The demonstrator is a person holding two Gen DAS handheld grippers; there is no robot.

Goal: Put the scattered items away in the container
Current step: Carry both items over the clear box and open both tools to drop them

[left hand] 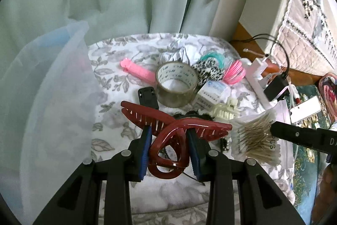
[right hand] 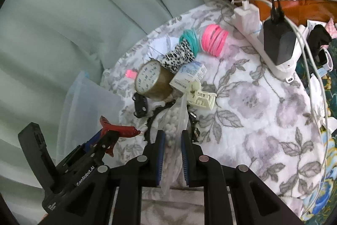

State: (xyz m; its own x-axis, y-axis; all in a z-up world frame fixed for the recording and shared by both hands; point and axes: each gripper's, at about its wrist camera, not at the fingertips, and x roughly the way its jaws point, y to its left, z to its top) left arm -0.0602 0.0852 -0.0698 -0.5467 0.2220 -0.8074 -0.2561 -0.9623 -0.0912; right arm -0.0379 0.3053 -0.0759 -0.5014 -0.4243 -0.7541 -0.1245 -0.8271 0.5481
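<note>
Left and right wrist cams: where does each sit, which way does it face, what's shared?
Left wrist: behind the left gripper, looking forward and down at the cloth; fingers clamp the red hair claw, clear container to the left.
Right wrist: behind the right gripper, facing the same clutter; it pinches the cotton swab bag, left gripper at lower left.
Shared: tape roll, cream claw clip, pink bands.

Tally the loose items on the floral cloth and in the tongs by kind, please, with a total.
Hair claw clips: 2, red in the left tongs, cream
Pink clip: 1
Tape roll: 1
Elastic bundles: 2, pink, teal
Leopard scrunchie: 1
Small box: 1
Cotton swab bag: 1, in the right tongs
Black clip: 1
Total: 10
</note>
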